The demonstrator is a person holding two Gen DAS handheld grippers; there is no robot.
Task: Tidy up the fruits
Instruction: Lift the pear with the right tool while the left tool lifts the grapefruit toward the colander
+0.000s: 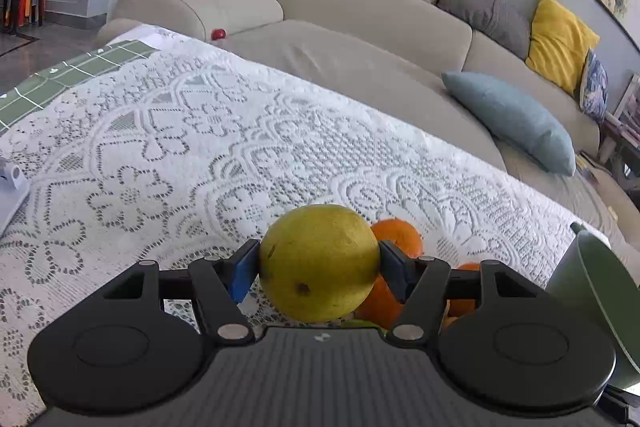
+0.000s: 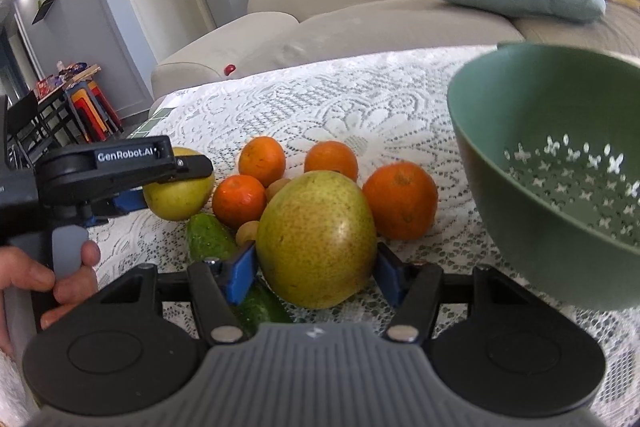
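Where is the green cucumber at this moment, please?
In the right wrist view the dark green cucumber lies on the white lace tablecloth, lower left of the fruit pile, beside the big yellow-green pear and passing under the right claw.

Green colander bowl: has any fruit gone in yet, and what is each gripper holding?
Nothing done: the green colander bowl looks empty. In hand: the left gripper grips a yellow-green fruit; the right gripper grips a large pear. Left on the lace tablecloth: four oranges and a cucumber.
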